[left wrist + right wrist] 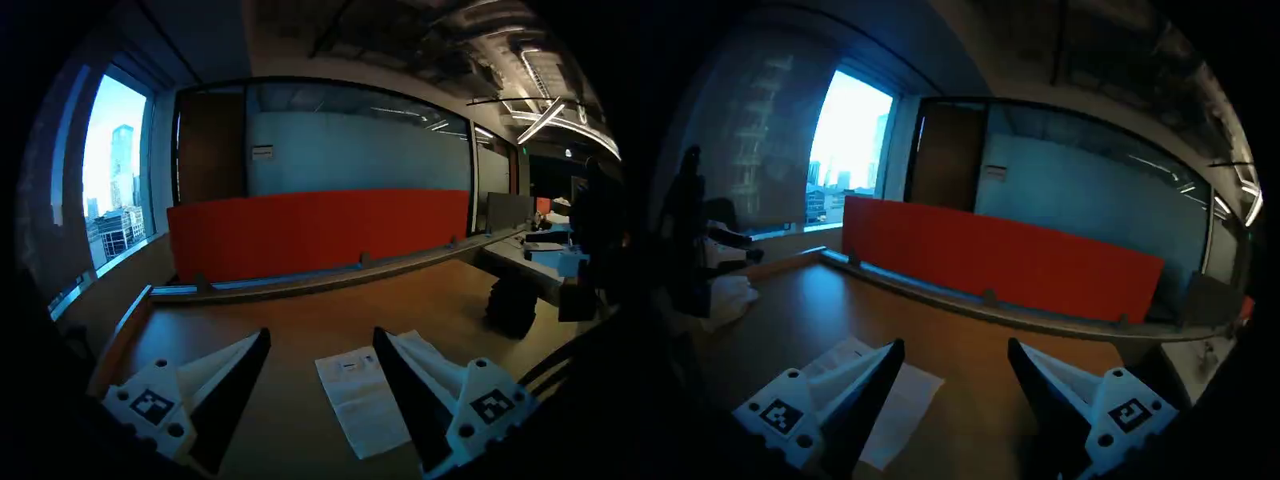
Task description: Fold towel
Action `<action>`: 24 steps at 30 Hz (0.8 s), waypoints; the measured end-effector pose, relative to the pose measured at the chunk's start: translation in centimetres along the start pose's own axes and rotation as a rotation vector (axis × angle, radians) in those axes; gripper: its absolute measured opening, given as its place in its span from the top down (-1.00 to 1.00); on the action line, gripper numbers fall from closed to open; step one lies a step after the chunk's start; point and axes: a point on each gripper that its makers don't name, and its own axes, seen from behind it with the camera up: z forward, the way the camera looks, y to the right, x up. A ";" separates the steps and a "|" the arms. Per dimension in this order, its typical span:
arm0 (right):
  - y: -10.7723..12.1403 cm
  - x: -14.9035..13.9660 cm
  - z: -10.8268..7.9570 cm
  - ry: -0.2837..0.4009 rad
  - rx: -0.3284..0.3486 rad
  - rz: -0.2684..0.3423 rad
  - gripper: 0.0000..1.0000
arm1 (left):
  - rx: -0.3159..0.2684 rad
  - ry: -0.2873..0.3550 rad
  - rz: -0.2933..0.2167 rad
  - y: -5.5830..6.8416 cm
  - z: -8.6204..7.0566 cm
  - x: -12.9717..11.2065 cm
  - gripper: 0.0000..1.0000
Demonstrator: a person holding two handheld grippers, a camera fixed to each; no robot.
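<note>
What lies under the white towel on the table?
The brown table shows around the towel, which lies flat on it. Anything directly beneath the towel is covered.

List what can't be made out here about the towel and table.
- Left gripper view: right edge of towel hidden behind the left gripper jaws; its tag too small.
- Right gripper view: towel partly covered by the right gripper jaws.
- Left gripper view: dark object on table, too dim to identify.

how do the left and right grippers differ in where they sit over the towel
Left gripper: the towel lies partly in its gap, running behind one finger. Right gripper: the towel lies off to one side behind a finger, and its gap frames bare table. Both are open, holding nothing.
</note>
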 end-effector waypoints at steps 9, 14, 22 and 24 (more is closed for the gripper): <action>-2.7 -2.8 1.1 -0.085 0.103 -0.034 -1.00 | -0.073 -0.070 0.044 1.3 1.1 -2.9 -0.90; -4.3 -5.3 1.8 -0.136 0.151 -0.047 -1.00 | -0.107 -0.112 0.059 2.3 2.0 -5.3 -0.90; -6.1 -9.2 2.9 -0.194 0.199 -0.060 -1.00 | -0.151 -0.177 0.103 3.8 3.4 -9.2 -0.90; -6.5 -10.1 3.2 -0.208 0.208 -0.060 -1.00 | -0.160 -0.193 0.111 4.2 3.7 -10.2 -0.91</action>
